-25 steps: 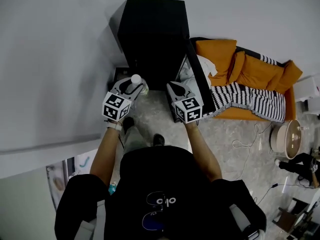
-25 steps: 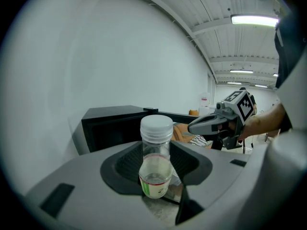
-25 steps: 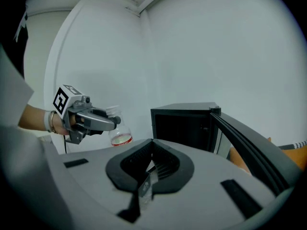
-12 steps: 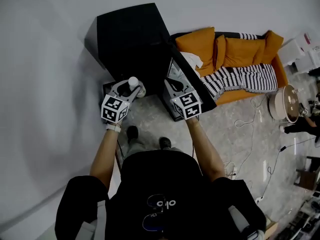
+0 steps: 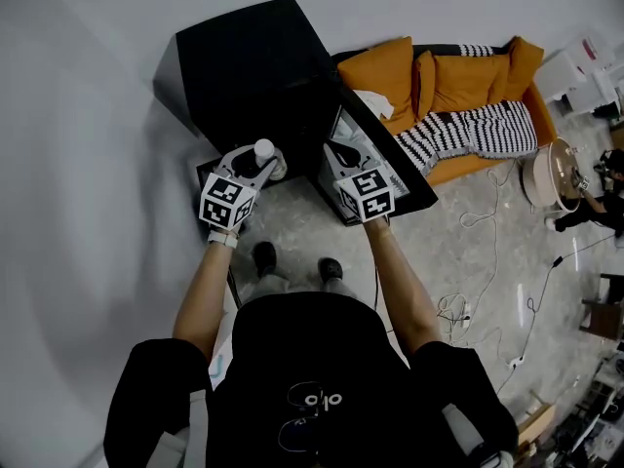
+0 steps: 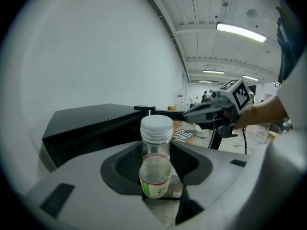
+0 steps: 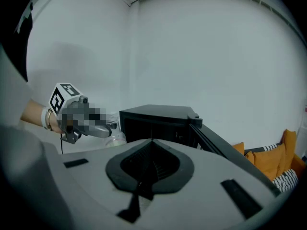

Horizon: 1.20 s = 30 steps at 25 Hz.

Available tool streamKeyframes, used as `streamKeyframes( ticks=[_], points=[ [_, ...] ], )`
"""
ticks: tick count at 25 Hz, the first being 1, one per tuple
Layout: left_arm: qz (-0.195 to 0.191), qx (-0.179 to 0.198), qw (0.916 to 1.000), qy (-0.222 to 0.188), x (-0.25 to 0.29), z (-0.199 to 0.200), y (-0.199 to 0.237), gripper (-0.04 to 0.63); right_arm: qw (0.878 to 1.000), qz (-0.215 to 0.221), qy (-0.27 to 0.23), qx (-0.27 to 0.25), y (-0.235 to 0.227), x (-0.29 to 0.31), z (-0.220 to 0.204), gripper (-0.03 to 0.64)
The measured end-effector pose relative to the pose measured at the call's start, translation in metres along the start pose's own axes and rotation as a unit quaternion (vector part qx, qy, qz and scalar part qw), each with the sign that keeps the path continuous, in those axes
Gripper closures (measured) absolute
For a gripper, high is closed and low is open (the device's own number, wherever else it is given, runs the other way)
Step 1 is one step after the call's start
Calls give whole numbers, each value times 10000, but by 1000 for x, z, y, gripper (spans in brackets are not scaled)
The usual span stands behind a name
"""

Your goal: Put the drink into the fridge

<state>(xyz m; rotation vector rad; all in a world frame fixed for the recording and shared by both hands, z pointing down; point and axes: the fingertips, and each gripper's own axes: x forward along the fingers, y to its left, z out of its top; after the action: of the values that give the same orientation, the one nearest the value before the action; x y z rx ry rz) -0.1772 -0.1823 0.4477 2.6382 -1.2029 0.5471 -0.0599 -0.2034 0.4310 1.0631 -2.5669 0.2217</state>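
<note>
A small clear drink bottle (image 6: 155, 163) with a white cap (image 5: 264, 149) stands upright between the jaws of my left gripper (image 5: 257, 163), which is shut on it. The bottle hangs just in front of the black fridge (image 5: 252, 64), by the lower left of its dark opening. The fridge door (image 5: 382, 154) stands open, swung out to the right. My right gripper (image 5: 335, 151) is shut and holds nothing; it hovers by the inner side of that door. In the right gripper view the fridge (image 7: 157, 120) and its door (image 7: 218, 140) lie straight ahead, with the left gripper (image 7: 85, 123) at the left.
An orange sofa (image 5: 458, 76) with a striped blanket (image 5: 468, 130) stands right of the fridge. Cables (image 5: 473, 291) trail over the stone floor, and a round stool (image 5: 552, 174) sits at the far right. A plain white wall (image 5: 88, 164) runs along the left.
The head view has swung, so fridge and sofa sit differently in frame. Both grippers have edged a little closer to the fridge opening. The bottle stays held in the left gripper.
</note>
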Motion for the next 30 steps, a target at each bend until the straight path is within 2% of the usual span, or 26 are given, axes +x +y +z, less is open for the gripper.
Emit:
streamKeyframes(
  ticks=[12,16,30],
  points=[
    [-356,107,9993,57,27,-18,20,418,9997,-147,179,92,-3,41,-21,609],
    [-388,162,9991,97,40,-33,28,418,9995,-225,162,170,-8,57,-42,609],
    [-747,267,9958,448,100,-122,25,418,9901,-670,240,1211,-24,106,-141,609]
  ],
)
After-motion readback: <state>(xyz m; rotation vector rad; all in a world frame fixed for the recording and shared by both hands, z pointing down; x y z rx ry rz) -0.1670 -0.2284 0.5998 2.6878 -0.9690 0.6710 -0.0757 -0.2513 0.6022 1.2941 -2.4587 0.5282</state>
